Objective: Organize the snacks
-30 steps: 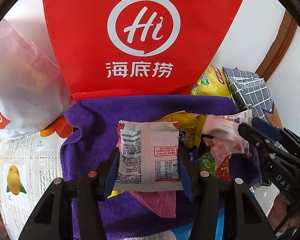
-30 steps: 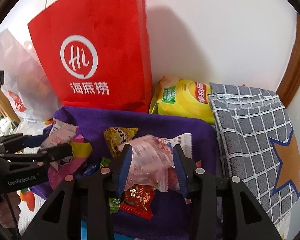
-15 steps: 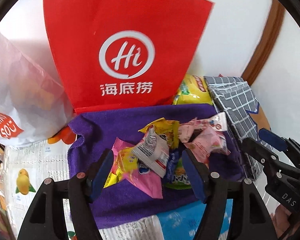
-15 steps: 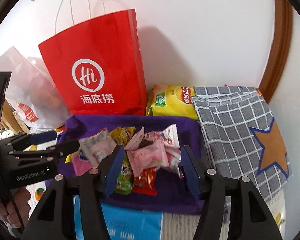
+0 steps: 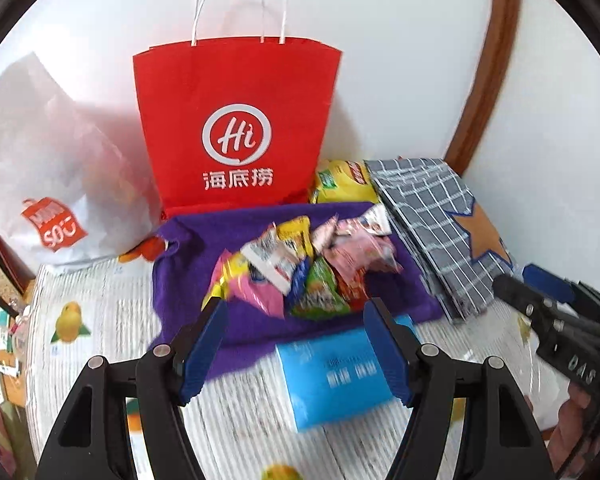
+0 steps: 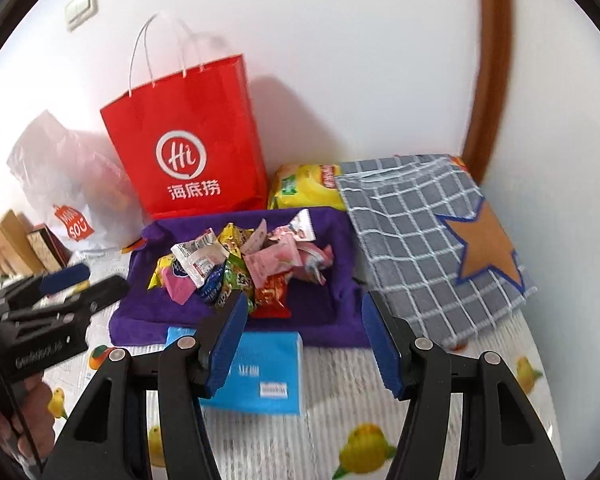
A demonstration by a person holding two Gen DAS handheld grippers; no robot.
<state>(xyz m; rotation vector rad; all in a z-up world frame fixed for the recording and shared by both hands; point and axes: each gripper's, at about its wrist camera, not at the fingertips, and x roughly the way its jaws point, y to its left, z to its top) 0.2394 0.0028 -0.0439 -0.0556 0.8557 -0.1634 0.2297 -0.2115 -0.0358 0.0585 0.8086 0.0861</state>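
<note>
A heap of small snack packets (image 5: 300,268) in pink, white, green, yellow and red lies on a purple towel (image 5: 180,272). My left gripper (image 5: 296,316) hangs open above the towel's near edge with nothing between its blue pads. In the right wrist view the same snack packets (image 6: 244,260) sit on the towel (image 6: 332,280), and my right gripper (image 6: 303,304) is open and empty just short of them. Each gripper shows in the other's view: the right gripper (image 5: 540,296) at the far right, the left gripper (image 6: 80,284) at the far left.
A red paper bag (image 5: 236,128) stands against the wall behind the towel. A white plastic bag (image 5: 52,160) is to its left, a yellow chip bag (image 5: 340,184) and a grey checked cloth bag (image 5: 432,216) to its right. A blue tissue pack (image 5: 336,376) lies on the fruit-print tablecloth (image 5: 100,320).
Both grippers opened, dropping a white packet and a pink packet onto the heap. They then drew back and up, so the towel and bags look smaller.
</note>
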